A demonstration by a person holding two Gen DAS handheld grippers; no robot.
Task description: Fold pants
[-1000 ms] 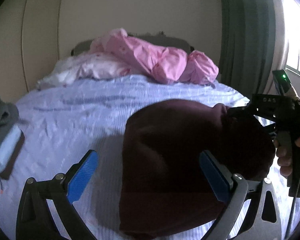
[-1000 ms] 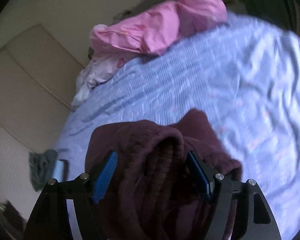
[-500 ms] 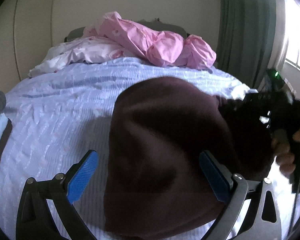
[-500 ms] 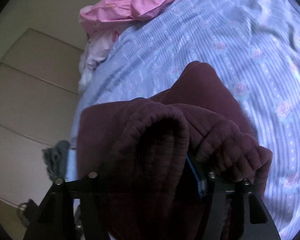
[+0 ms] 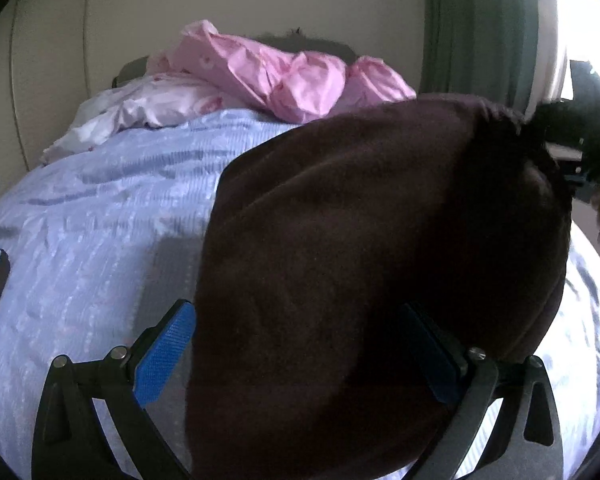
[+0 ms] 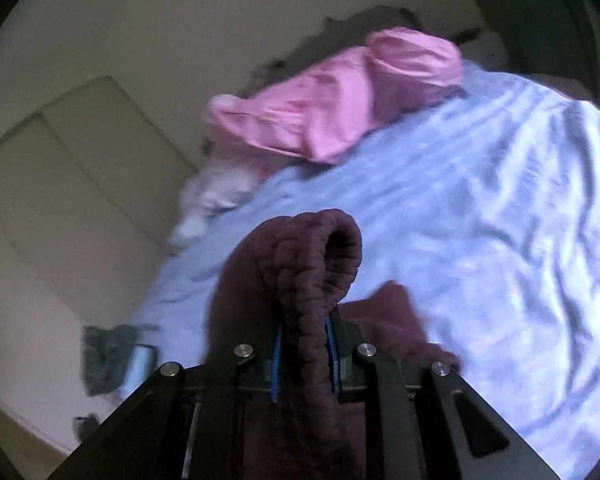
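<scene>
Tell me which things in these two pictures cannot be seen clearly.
- Left wrist view: the right gripper is dark against the window glare and cut off by the edge.
- Left wrist view: the maroon pants hide the bed beneath.
- Right wrist view: the pink bedding is motion-blurred.

Right gripper (image 6: 303,354) clamped tight on a ribbed maroon fleece pants waistband (image 6: 316,264), fabric bunching up above the blue pads. Pale blue striped bedsheet (image 6: 480,220) behind, crumpled pink blanket (image 6: 340,108) far up top, grey cloth bundle (image 6: 104,356) near left. Bit blurry.
</scene>
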